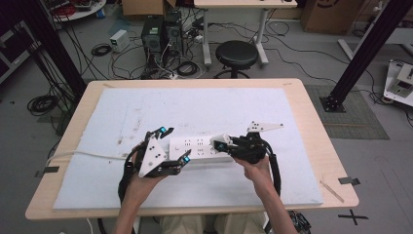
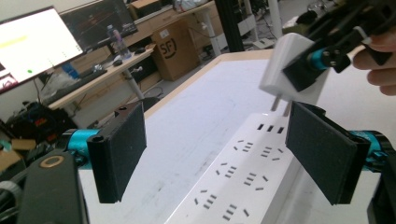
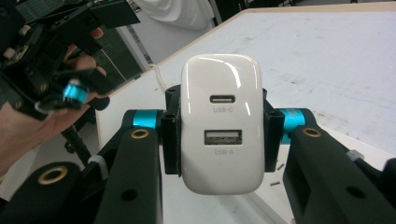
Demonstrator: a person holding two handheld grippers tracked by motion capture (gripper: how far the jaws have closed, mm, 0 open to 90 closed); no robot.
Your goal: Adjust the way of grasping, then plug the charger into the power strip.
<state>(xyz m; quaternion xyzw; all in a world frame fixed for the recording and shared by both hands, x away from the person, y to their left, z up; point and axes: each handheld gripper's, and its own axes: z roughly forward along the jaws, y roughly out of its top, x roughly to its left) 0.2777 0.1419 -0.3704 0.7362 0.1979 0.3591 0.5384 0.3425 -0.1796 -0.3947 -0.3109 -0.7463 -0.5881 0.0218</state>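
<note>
A white power strip (image 1: 197,148) lies on the white mat (image 1: 122,112) in the middle of the table, its sockets facing up (image 2: 243,179). My right gripper (image 1: 223,144) is shut on a white USB charger (image 3: 222,123), whose USB-C and USB-A ports face the camera. The charger (image 2: 292,70) hangs just above the strip's far end with its two metal prongs pointing down, not inserted. My left gripper (image 1: 175,145) stands open, its jaws astride the strip's left part; whether the pads (image 2: 122,154) touch it I cannot tell.
The strip's white cable (image 1: 83,154) runs off to the table's left edge. Behind the table stand a black stool (image 1: 236,54), computer towers (image 1: 160,31) and tangled cables on the floor. A black frame post (image 1: 363,53) rises at the right.
</note>
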